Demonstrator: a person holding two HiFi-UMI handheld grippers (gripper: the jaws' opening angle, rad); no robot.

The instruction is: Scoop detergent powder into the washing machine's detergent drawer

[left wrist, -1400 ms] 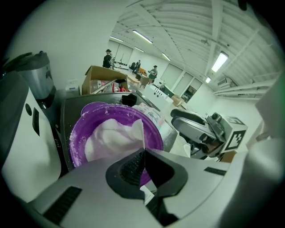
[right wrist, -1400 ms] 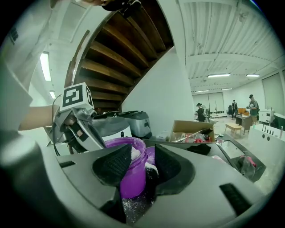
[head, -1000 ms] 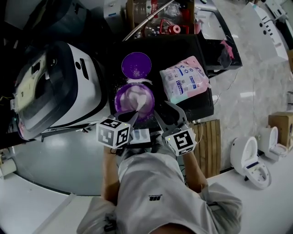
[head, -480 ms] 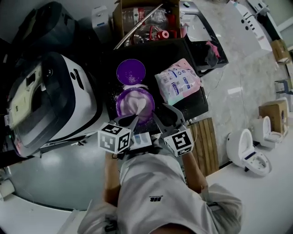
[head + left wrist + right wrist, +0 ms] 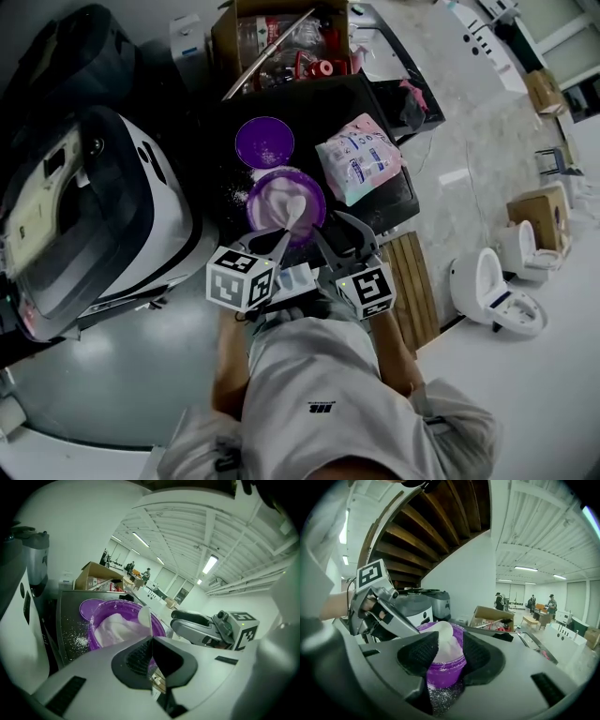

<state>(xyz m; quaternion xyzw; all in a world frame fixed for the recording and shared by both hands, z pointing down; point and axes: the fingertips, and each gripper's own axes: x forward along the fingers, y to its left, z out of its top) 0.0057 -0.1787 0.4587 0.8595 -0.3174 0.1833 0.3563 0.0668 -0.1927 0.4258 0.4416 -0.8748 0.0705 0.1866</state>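
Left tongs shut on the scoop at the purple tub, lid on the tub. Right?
Not quite. The lid is off, lying beside the purple tub, whose powder is exposed; the head view shows it. Left tongs are shut on the scoop.

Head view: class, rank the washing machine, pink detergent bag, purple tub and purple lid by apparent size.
Largest: washing machine.
Next: pink detergent bag and purple tub, too alike to separate.
Smallest: purple lid, only slightly.
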